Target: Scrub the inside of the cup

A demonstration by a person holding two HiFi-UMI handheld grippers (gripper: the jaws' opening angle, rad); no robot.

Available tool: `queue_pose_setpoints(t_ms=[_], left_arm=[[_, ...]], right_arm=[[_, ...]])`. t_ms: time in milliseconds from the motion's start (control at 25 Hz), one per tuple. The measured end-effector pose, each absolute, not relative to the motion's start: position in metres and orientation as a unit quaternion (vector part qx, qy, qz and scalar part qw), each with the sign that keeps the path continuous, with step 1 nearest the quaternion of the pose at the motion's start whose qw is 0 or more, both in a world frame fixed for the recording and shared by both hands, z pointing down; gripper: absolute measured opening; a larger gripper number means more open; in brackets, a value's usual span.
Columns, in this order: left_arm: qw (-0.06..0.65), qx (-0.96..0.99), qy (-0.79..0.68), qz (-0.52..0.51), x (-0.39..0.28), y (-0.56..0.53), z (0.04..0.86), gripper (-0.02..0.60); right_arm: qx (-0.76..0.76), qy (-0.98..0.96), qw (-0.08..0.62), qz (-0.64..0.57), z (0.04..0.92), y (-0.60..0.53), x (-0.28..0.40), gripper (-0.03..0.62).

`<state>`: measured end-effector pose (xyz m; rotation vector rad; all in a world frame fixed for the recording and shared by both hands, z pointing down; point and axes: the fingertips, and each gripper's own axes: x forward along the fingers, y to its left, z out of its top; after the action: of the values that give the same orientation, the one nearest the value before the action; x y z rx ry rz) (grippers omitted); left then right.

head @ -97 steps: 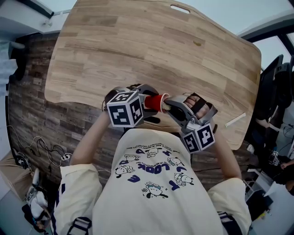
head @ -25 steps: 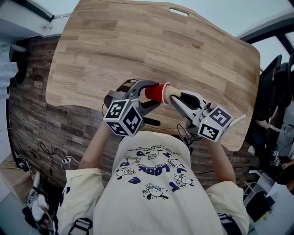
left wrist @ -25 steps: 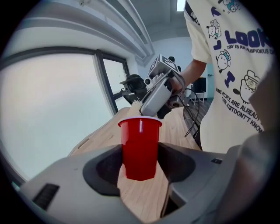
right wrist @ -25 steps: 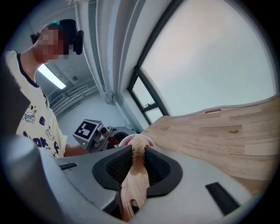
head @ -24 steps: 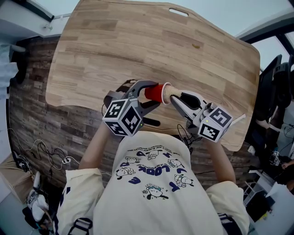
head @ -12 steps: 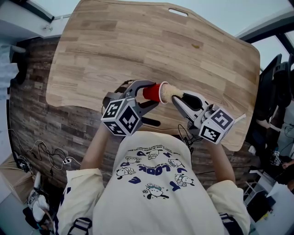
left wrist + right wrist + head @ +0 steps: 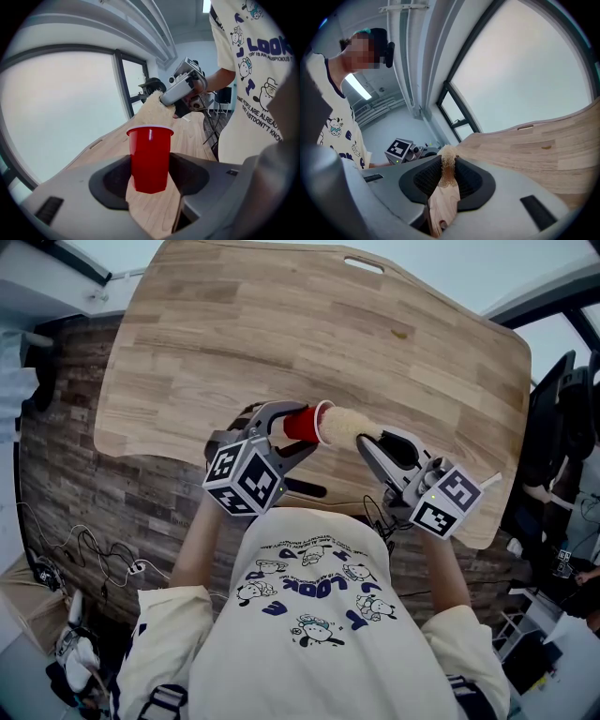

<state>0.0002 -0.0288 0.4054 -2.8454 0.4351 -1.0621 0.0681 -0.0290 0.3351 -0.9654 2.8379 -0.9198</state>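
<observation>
Grips in the left gripper (image 7: 281, 426) a red plastic disposable cup (image 7: 150, 157), jaws spread wide and pressed on either side of its lower wall, with the rim pointing away from the camera in the left gripper view. Holds that cup on its side at the centre of the head view, over the pale wooden table (image 7: 281, 324) close to its near edge, white-rimmed mouth turned to the right. Pinches in the right gripper (image 7: 373, 442), jaws nearly together, a wooden-handled brush with a tan fuzzy head (image 7: 447, 168), pads closed on it at the foot of the bristles. Points the bristle head leftward, meeting the cup's mouth; how far inside cannot be told. Below both, at the bottom of the head view, a cream printed shirt (image 7: 309, 634).
</observation>
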Motion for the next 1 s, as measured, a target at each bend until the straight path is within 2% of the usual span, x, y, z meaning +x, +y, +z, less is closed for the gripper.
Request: queue_pose_setpoints(t_ms=[1000], left_arm=[[-0.059,-0.928,0.274,-0.245,-0.025,-0.055,0.382,0.273]], right_arm=[[-0.462,0.850,0.053,-0.248,0.329,-0.045,0.115,0.078]])
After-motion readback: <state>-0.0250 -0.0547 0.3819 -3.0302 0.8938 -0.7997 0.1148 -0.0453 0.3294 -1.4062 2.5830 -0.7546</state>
